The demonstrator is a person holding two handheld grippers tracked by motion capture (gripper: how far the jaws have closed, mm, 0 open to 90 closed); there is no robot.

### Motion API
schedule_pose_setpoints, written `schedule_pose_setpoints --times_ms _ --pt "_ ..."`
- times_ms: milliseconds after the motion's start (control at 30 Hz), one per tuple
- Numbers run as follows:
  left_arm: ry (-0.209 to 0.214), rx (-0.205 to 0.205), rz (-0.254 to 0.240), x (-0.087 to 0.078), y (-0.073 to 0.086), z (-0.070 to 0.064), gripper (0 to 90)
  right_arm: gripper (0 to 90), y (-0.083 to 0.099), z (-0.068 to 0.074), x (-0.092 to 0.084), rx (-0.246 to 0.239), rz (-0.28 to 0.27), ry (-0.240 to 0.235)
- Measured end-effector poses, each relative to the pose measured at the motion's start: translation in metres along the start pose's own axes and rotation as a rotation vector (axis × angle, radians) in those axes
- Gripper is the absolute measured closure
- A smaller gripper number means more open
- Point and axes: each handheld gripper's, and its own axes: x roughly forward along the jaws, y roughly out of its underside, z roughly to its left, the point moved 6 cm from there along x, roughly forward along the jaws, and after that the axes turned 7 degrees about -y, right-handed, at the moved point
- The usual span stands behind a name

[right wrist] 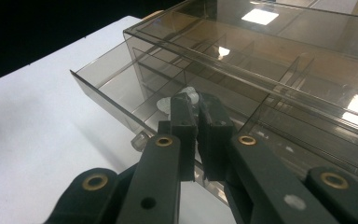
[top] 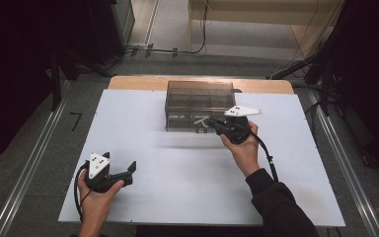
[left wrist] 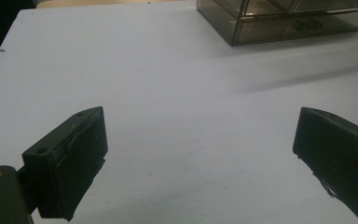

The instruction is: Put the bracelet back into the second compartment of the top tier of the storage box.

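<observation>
- Drawer box of smoky clear plastic stood at the far middle of the white table; also seen in the left gripper view.
- One lower drawer was pulled partway out (its front wall stood clear of the box).
- Right gripper was at the open drawer, jaws pressed together on the drawer's front wall beside its small clear knob.
- Left gripper rested low near the table's front left, well apart from the box, jaws spread wide with nothing between them.
</observation>
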Motion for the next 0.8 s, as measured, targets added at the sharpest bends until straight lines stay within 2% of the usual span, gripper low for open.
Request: schedule_pose_setpoints --times_ms 333,800 --pt "0.0 0.001 0.001 -0.0001 0.0 0.0001 3.3 82.0 0.0035 -0.0042 0.0069 0.008 0.039 0.021" --pt "0.003 -0.002 0.002 0.0003 0.0004 0.0 3.3 63.6 0.0028 -0.0049 0.0062 0.023 0.034 0.025"
